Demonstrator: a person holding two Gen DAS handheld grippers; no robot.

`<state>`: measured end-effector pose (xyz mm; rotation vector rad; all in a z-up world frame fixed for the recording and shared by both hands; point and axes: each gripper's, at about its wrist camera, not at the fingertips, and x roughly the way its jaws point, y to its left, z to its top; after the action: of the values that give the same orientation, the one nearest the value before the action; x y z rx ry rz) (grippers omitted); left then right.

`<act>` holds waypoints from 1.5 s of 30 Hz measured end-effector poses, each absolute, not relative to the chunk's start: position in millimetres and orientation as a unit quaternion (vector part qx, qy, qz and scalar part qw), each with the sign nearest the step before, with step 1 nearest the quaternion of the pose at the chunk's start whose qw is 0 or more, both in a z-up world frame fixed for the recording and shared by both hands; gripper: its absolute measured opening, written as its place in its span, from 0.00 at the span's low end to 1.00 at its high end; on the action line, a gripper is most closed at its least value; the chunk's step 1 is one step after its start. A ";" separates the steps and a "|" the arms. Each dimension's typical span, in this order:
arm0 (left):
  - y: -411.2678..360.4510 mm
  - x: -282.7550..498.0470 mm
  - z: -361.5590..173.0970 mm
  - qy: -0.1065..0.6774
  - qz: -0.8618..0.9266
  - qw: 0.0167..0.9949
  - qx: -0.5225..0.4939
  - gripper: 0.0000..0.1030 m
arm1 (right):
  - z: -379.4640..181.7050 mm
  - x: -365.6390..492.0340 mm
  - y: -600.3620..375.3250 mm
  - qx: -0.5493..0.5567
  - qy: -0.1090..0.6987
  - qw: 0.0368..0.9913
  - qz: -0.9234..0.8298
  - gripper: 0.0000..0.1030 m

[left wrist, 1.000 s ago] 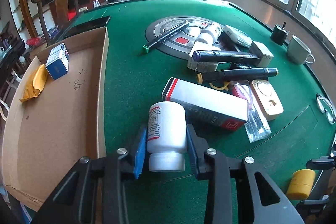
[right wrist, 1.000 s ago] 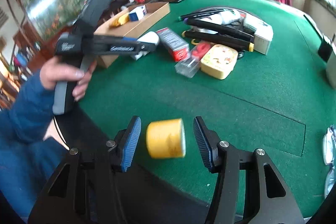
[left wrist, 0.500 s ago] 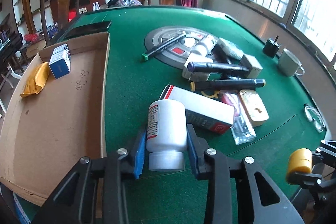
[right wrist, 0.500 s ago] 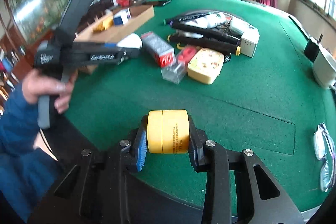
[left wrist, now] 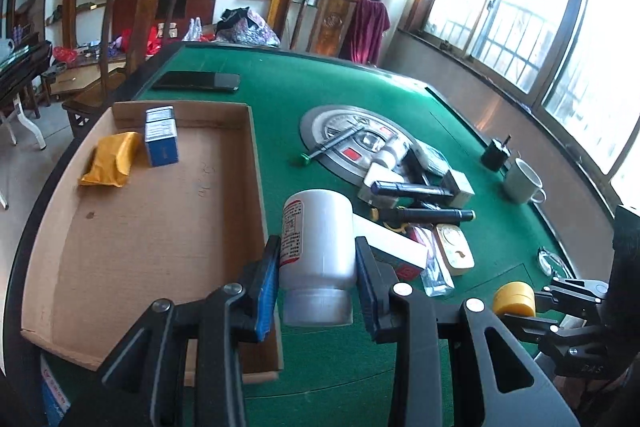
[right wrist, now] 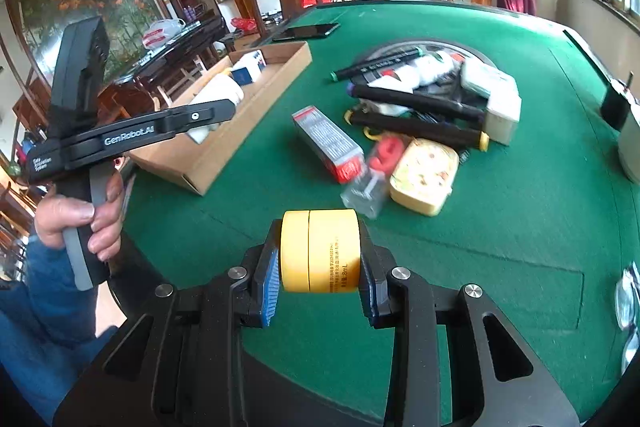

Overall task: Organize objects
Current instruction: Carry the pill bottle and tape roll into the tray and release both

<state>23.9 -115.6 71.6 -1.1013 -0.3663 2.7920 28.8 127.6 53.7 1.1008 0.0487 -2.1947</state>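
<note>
- Left wrist view: the left tool (left wrist: 316, 285) pinches a white bottle (left wrist: 318, 251) between its blue pads, lifted off the green worktop (left wrist: 280, 99); directly to its left sits the cardboard tray (left wrist: 160, 227), holding a blue box (left wrist: 161, 137) and a yellow packet (left wrist: 110, 159) at the far end; ahead and to the right, a pile of pens and boxes (left wrist: 416, 203); far right, the other tool carries a yellow jar (left wrist: 514, 299).
- Right wrist view: the right tool (right wrist: 318, 267) is clamped on the yellow jar (right wrist: 320, 251), held above the worktop's near edge; ahead lies a red-and-grey carton (right wrist: 326, 143); off to the left, the left tool (right wrist: 216, 109) holds the white bottle (right wrist: 218, 93) at the tray (right wrist: 224, 147).
</note>
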 end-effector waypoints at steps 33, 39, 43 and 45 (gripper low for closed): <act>-202.9 25.3 55.8 -0.177 0.917 -0.002 -0.358 0.34 | 88.6 7.0 -6.6 0.416 0.057 0.393 -0.818 0.31; -212.6 11.5 56.2 -0.174 0.914 -0.007 -0.366 0.34 | 91.0 -12.7 -23.6 0.424 0.051 0.389 -0.816 0.31; -220.6 2.8 56.6 -0.173 0.912 -0.015 -0.372 0.34 | 93.9 -30.8 -33.3 0.428 0.047 0.382 -0.818 0.31; -225.3 -1.1 57.0 -0.172 0.911 -0.019 -0.375 0.34 | 94.4 -42.6 -39.4 0.433 0.044 0.377 -0.817 0.31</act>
<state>-1.1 -225.3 57.0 -1.1932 -0.5470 2.8966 -42.6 -39.4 94.4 1.1082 0.1115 -2.0894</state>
